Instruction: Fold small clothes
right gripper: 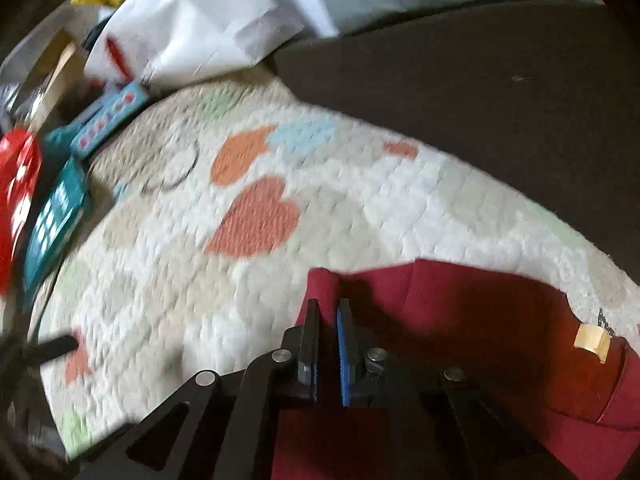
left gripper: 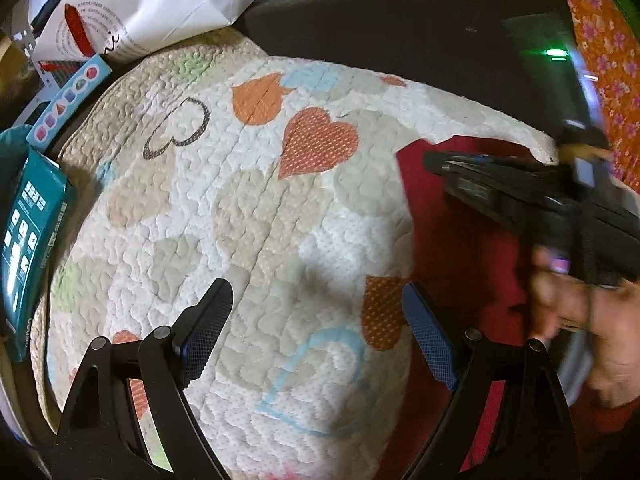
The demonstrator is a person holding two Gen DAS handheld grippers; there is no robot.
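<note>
While print runs across the white paper bag (left gripper: 152, 12), only "ni" seems legible through the blur. Beside it, a teal box (left gripper: 28, 236) lies at the edge of the heart-patterned quilted mat (left gripper: 248, 208), which is spread over a dark surface (left gripper: 400, 28). On the mat's right side lies the red garment (right gripper: 460, 320); the right gripper (right gripper: 328, 312) pinches its edge, while the left gripper (left gripper: 316, 304) hangs spread wide over the mat, holding nothing.

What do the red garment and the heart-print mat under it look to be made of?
Red garment: soft matte fabric, probably knit cotton; it creases where the right gripper pinches it. Heart-print mat: quilted textile, puckered and stitched, matte, likely cotton. The left gripper hangs open above it.
</note>
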